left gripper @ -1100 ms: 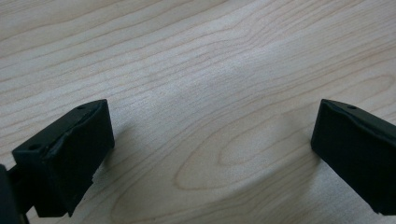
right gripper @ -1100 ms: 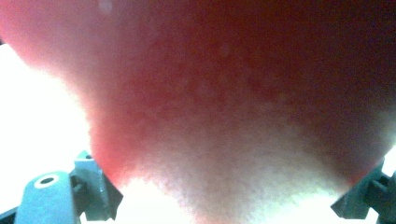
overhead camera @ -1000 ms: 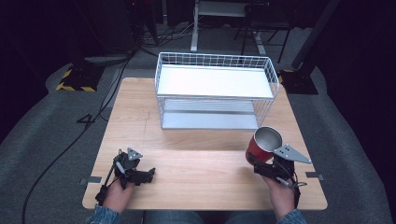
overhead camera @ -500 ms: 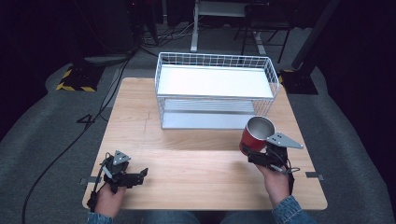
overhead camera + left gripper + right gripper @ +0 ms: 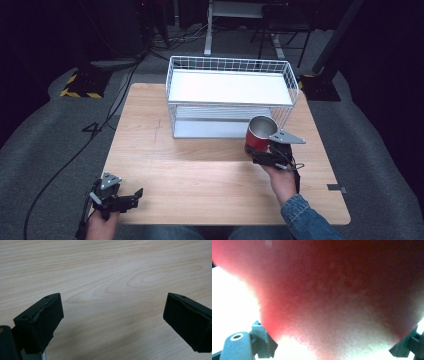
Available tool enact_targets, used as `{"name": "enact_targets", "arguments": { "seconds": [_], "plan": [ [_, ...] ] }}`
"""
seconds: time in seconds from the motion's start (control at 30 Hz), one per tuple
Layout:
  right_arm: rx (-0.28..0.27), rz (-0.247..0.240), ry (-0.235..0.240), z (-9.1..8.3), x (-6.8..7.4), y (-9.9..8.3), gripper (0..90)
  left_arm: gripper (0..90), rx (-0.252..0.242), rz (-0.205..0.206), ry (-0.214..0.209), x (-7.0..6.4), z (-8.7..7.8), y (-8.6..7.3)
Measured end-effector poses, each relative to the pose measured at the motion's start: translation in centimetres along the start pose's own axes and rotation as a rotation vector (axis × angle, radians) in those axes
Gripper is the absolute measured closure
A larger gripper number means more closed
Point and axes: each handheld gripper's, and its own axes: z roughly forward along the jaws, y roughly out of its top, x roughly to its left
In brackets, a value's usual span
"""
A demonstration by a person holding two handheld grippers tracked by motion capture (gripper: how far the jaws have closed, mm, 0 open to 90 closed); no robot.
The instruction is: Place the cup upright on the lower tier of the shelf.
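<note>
A red metal cup (image 5: pixel 260 133) with a silver inside hangs above the wooden table (image 5: pixel 200 165), in front of the right end of a white wire rack (image 5: pixel 231 95). My right gripper (image 5: pixel 261 154) is shut on the cup from below and behind. In the right gripper view the red cup wall (image 5: pixel 337 290) presses close against the camera, blurred. My left gripper (image 5: pixel 131 198) rests low at the table's front left corner, jaws wide open with nothing between them. Its fingers (image 5: pixel 41 320) frame bare wood in the left gripper view.
The rack has a white top shelf and a lower shelf (image 5: pixel 215 127) open toward me. Bare wood stretches between the grippers. Dark floor, cables (image 5: pixel 75 150) and stand legs surround the table.
My right gripper has carried the red cup forward and leftward, toward the rack's front right. My left gripper has drawn back toward the table's front left corner.
</note>
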Motion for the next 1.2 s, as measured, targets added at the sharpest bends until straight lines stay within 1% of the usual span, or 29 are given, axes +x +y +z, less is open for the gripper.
{"name": "enact_targets", "arguments": {
  "seconds": [0.03,0.1,0.13,0.23,0.33,0.37,0.5,0.57,0.63,0.67,0.7,0.73,0.8,0.83,0.87,0.93,0.97,1.07,1.1,1.13,1.17,1.2],
  "plan": [
    [0.003,-0.006,0.003,0.3,0.0,0.1,16.8,3.4,-0.003,-0.011,0.005,0.1,-0.2,-0.3],
    [0.008,-0.004,0.003,0.6,0.1,0.2,16.8,3.4,-0.002,-0.014,0.013,0.3,-0.5,-0.6],
    [0.008,-0.004,0.009,1.2,0.1,0.3,16.8,3.4,0.000,-0.032,0.018,0.5,-0.9,-1.0],
    [0.019,-0.007,0.012,2.1,0.1,0.4,16.8,3.4,0.002,-0.048,0.035,0.9,-1.6,-1.7],
    [0.027,-0.010,0.013,3.0,0.0,0.6,16.8,3.3,-0.001,-0.059,0.052,1.3,-2.4,-2.4],
    [0.027,-0.010,0.013,3.0,0.0,0.6,16.8,3.3,-0.001,-0.059,0.052,1.3,-2.4,-2.4],
    [0.036,-0.018,0.018,4.4,0.0,0.9,16.7,3.3,0.010,-0.092,0.074,1.8,-3.3,-3.6],
    [0.039,-0.013,0.021,4.7,0.1,0.9,16.7,3.3,0.013,-0.097,0.078,1.9,-3.5,-3.8],
    [0.041,-0.017,0.020,5.6,0.0,1.0,16.8,3.3,0.010,-0.115,0.087,2.1,-4.0,-4.3],
    [0.041,-0.017,0.020,5.6,0.0,1.0,16.8,3.3,0.010,-0.115,0.087,2.1,-4.0,-4.3],
    [0.042,-0.014,0.022,6.1,0.0,1.2,16.7,3.3,0.009,-0.116,0.094,2.3,-4.2,-4.5],
    [0.042,-0.014,0.022,6.1,0.0,1.2,16.7,3.3,0.009,-0.116,0.094,2.3,-4.2,-4.5],
    [0.040,-0.013,0.022,6.9,-0.1,1.4,16.7,3.2,0.011,-0.125,0.100,2.4,-4.4,-4.8],
    [0.040,-0.013,0.022,6.9,-0.1,1.4,16.7,3.1,0.011,-0.125,0.100,2.4,-4.4,-4.8],
    [0.039,-0.012,0.020,7.4,-0.1,1.6,16.7,3.0,0.015,-0.130,0.101,2.5,-4.4,-4.9],
    [0.037,-0.012,0.021,7.6,-0.1,1.6,16.7,2.9,0.019,-0.132,0.102,2.5,-4.4,-5.0],
    [0.036,-0.021,0.017,8.2,-0.1,1.7,16.7,2.9,0.021,-0.139,0.100,2.5,-4.4,-5.0],
    [0.046,-0.022,0.007,9.1,-0.2,1.8,16.7,2.9,0.022,-0.137,0.102,2.6,-4.4,-5.0],
    [0.046,-0.022,0.007,9.1,-0.2,1.8,16.7,2.8,0.022,-0.137,0.102,2.6,-4.4,-5.0],
    [0.044,-0.017,0.005,9.8,-0.3,1.8,16.7,2.9,0.020,-0.138,0.100,2.6,-4.3,-4.9],
    [0.044,-0.017,0.005,9.8,-0.3,1.8,16.7,2.9,0.020,-0.138,0.100,2.6,-4.3,-4.9],
    [0.035,-0.018,-0.006,10.4,-0.3,1.9,16.7,2.9,0.029,-0.138,0.093,2.6,-4.2,-4.9]
  ]
}}
